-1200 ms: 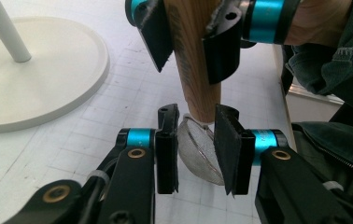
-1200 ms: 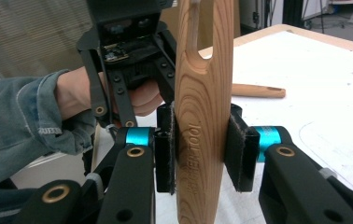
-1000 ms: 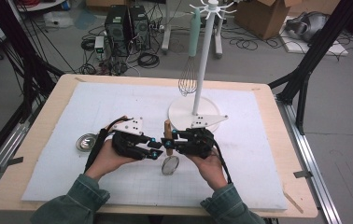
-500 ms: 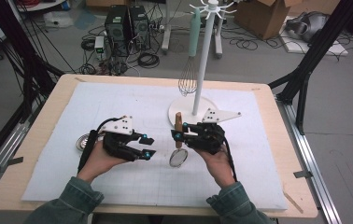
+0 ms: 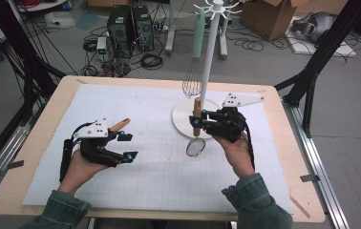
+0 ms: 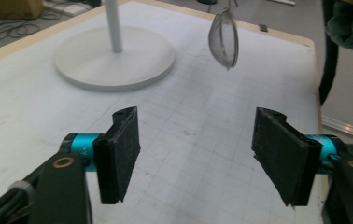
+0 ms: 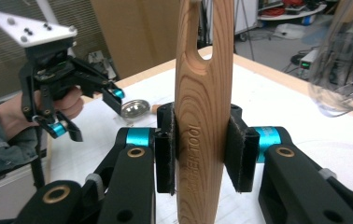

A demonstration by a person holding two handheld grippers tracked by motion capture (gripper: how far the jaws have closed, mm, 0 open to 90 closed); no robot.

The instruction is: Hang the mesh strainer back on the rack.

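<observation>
Two claws are at work, and just one carries anything. The right claw (image 5: 198, 118), right of centre in the high view, is clenched on the wooden handle (image 7: 204, 107) of a small mesh strainer (image 5: 195, 147), held upright with the sieve bowl hanging below, above the white mat and just in front of the rack's round base (image 5: 181, 116). In the right gripper view the handle's hanging slot rises above the jaws. The left claw (image 5: 127, 146), at the lower left of the high view, is released, its jaws spread wide and holding nothing, well apart from the strainer; another wooden-handled utensil (image 5: 120, 125) lies just behind it on the table (image 5: 45, 119).

The step in hand looks like carrying the strainer to the hanging rack (image 5: 211, 52), where a whisk (image 5: 194, 76) already hangs. The next move probably calls for raising the handle to the hooks at the top centre of the frame and threading the slot over a free prong before letting go.
</observation>
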